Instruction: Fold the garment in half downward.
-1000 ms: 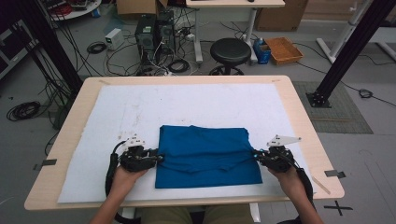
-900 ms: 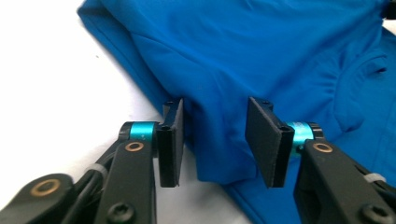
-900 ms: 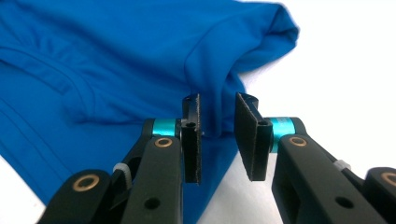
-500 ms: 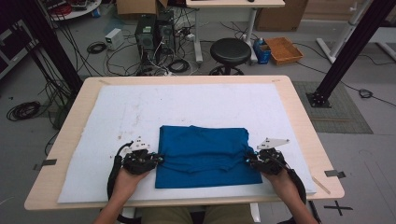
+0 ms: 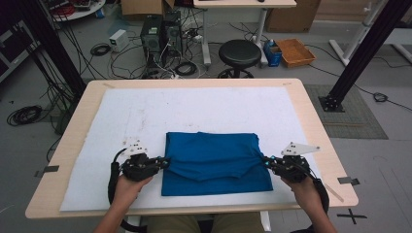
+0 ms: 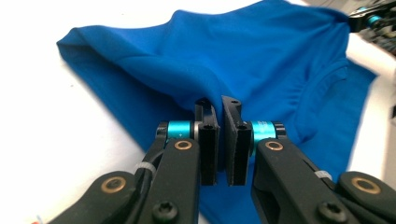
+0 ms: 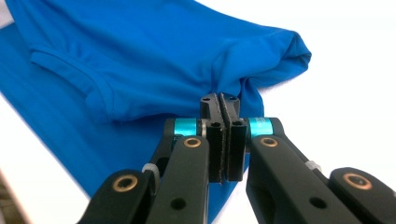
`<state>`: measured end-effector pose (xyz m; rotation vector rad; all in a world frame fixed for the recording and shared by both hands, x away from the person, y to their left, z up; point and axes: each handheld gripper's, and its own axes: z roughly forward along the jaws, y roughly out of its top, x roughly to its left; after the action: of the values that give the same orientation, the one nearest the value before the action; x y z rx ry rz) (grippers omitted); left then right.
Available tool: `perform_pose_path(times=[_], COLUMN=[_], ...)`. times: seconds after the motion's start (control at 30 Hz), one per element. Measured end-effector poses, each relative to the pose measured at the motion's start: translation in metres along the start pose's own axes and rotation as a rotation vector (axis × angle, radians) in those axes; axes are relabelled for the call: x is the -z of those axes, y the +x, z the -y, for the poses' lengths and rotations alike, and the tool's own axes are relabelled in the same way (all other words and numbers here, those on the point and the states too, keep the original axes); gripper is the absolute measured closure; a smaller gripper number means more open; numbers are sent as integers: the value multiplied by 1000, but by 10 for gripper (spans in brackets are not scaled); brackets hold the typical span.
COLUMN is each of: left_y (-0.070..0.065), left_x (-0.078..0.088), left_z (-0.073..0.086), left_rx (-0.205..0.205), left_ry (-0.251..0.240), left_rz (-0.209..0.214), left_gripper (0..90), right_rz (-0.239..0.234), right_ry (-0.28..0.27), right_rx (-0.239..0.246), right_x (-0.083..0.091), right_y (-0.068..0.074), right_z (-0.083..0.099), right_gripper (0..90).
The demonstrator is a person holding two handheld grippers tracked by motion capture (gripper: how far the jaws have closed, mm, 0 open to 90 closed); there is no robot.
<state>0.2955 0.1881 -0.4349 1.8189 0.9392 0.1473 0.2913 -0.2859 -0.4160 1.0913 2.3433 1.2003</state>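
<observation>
A folded blue shirt (image 5: 214, 162) lies on the white mat (image 5: 204, 111), toward the near edge of the table. My left gripper (image 5: 165, 162) is shut on the shirt's left edge; in the left gripper view the cloth (image 6: 261, 60) bunches up between the pads of the left gripper (image 6: 220, 101). My right gripper (image 5: 266, 162) pinches the shirt's right edge. Its jaws have just been closing, and in the right gripper view a fold of the shirt (image 7: 154, 56) is pressed between the tips of the right gripper (image 7: 219, 99). The cloth puckers toward both grips.
The mat covers most of the wooden table (image 5: 311, 121). On the floor beyond the far edge are a black stool (image 5: 239, 53), computer towers (image 5: 160, 31), loose cables and an orange box (image 5: 295, 51). Black frame posts (image 5: 359, 53) stand at either side.
Both grippers have closed on the shirt's side edges. The cloth now wrinkles toward each grip, and the right hand has risen slightly.
</observation>
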Motion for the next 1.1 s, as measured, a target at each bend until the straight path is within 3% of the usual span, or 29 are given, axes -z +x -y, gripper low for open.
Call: perform_pose_path(times=[0.2,0.37,0.5,0.63,0.7,0.77,0.9,0.97,1.0,1.1], left_y=[-9,-9,-10,-14,-14,-11,2,11,14,28], left_x=[6,11,8,9,11,14,13,6,1,-23], left_z=[5,17,26,28,24,17,-3,-18,-24,-41], left_rx=[23,35,31,8,3,5,9,-10,-18,-19], left_ry=[31,114,208,229,221,177,75,23,20,33], left_rz=[94,87,66,74,42,-19,-137,-211,-228,-260], left_gripper=[861,861,861,835,678,550,463,448,446,445], right_rz=[-32,-49,-44,-56,-72,-65,25,79,103,114], right_ry=[4,83,169,197,188,164,71,18,-8,-2], right_rx=[-15,-26,-35,-50,-79,-109,-140,-159,-158,-167], right_x=[24,34,24,19,21,24,25,18,10,-18], right_y=[4,10,11,11,9,5,-7,-16,-23,-36], right_z=[13,28,38,40,38,33,15,3,-5,-23], right_gripper=[900,900,900,899,842,671,485,450,431,419])
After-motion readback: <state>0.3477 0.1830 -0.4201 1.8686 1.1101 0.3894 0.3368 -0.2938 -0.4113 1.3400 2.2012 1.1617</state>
